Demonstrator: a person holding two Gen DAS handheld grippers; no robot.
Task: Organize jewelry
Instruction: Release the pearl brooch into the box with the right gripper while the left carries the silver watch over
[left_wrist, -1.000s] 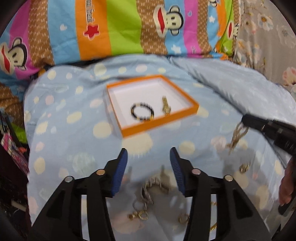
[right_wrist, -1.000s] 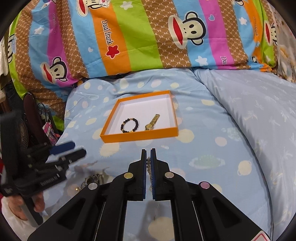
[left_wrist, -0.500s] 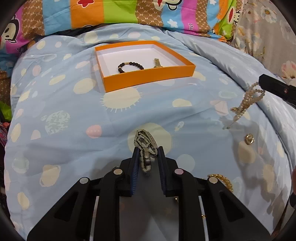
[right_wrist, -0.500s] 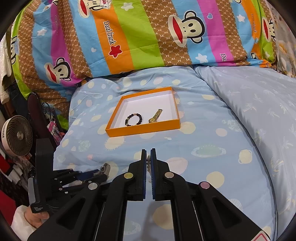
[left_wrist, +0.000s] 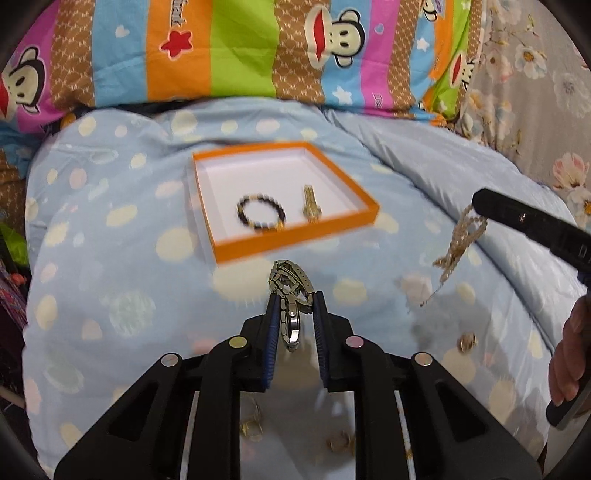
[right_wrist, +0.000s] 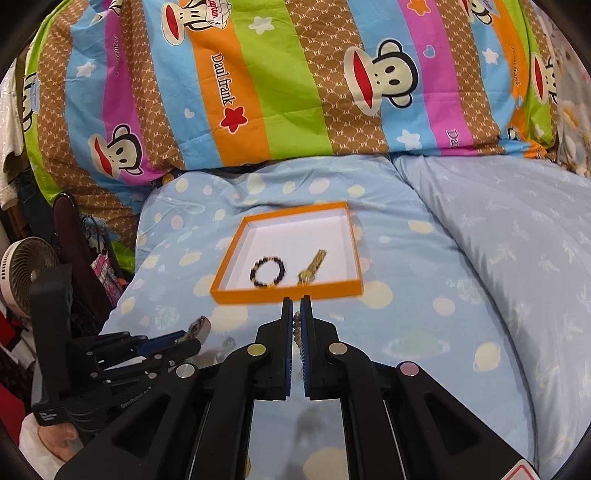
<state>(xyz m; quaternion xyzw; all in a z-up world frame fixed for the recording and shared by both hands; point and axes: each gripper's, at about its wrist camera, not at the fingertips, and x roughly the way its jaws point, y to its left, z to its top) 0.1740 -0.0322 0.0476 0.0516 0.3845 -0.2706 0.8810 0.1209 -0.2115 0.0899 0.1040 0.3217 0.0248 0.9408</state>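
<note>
Both grippers have lifted off the blue bedspread (right_wrist: 424, 314) and swung toward the orange tray (left_wrist: 295, 236), so two more pieces look ready to join the dark bead bracelet (left_wrist: 260, 214) and gold watch (left_wrist: 311, 208) already lying inside. The left gripper (left_wrist: 294, 321), wide open a second ago, is now clamped narrowly on a silver link bracelet (left_wrist: 290, 284). The right gripper (right_wrist: 296, 332) stays pinched almost closed on a pale bead strand (left_wrist: 458, 243) that dangles free.

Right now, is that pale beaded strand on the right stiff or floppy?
Probably floppy: the beaded strand dangles in loose loops below the right gripper. Likely light, since a thin pinch holds it. It may swing or snag when lowered into the orange tray.
</note>
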